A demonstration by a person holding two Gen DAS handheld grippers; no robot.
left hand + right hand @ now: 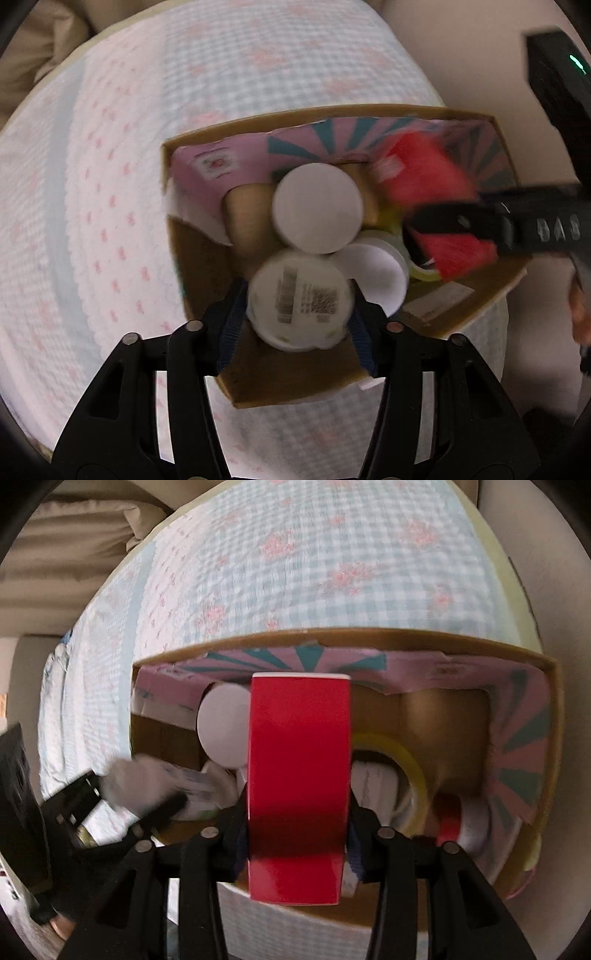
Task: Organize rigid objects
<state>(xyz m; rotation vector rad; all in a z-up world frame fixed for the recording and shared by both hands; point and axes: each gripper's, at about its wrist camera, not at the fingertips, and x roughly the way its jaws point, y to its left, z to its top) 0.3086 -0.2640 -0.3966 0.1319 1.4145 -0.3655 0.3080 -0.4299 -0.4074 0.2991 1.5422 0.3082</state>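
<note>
An open brown cardboard box (369,637) sits on the checked quilted bedspread (295,572); inside, white round-lidded jars (221,734) lie left, a clear tape roll (410,760) right.

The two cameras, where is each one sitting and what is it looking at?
Left wrist: sits on the left claw, looking down into the cardboard box; its fingers squeeze a white jar.
Right wrist: sits on the right claw, facing the same box; it grips a red tape roll.
Shared: the box, a white lid, and each other's claw.
</note>
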